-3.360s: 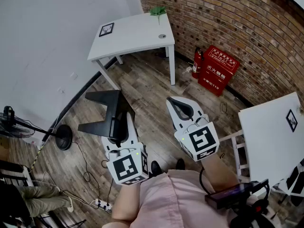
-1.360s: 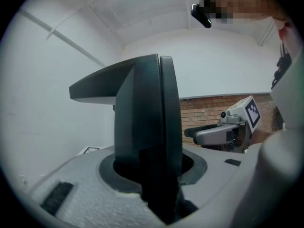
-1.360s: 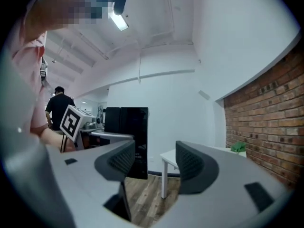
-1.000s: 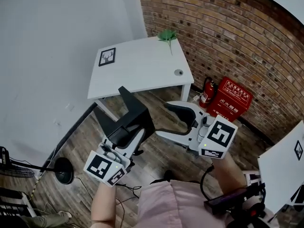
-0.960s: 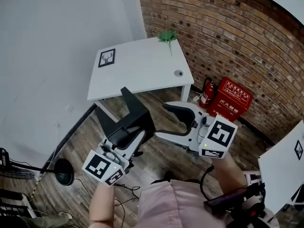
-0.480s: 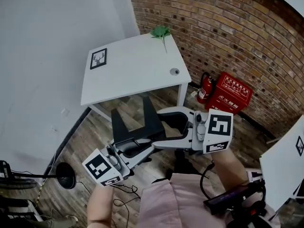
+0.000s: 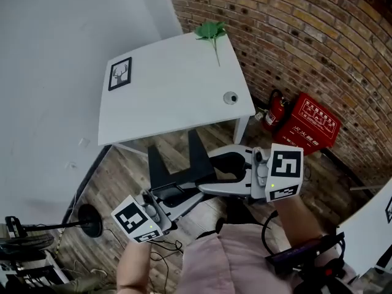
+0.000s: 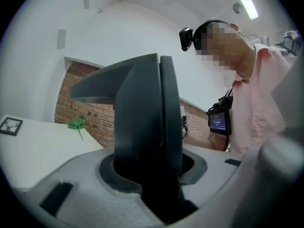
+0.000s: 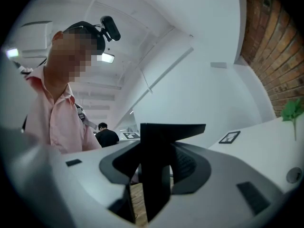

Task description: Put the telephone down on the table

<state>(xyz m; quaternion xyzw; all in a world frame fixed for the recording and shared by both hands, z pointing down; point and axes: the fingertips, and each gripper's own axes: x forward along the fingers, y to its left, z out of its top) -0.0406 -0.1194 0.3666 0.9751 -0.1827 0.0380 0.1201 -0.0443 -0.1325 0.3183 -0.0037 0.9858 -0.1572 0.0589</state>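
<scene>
The telephone [image 7: 177,167], a black angular desk set, hangs in the air just in front of the white table [image 7: 165,103], below its near edge. My left gripper [image 7: 176,196] comes from the lower left and is shut on its base; in the left gripper view the black body [image 8: 142,127] fills the gap between the jaws. My right gripper [image 7: 208,175] reaches in from the right. Its jaws have just been closing, and a black panel of the telephone [image 9: 156,175] stands between them with the jaws against it.
On the table lie a small framed deer picture [image 7: 120,74], a green leaf sprig [image 7: 210,32] and a small round object [image 7: 230,97]. A red fire-equipment box [image 7: 315,127] and an extinguisher [image 7: 274,112] stand by the brick wall. A fan base [image 7: 90,220] and cables lie on the floor at the left.
Both grippers and the telephone have come closer to the table's near edge. The right gripper's wide jaws have narrowed onto the telephone's right side. The left grip is unchanged.
</scene>
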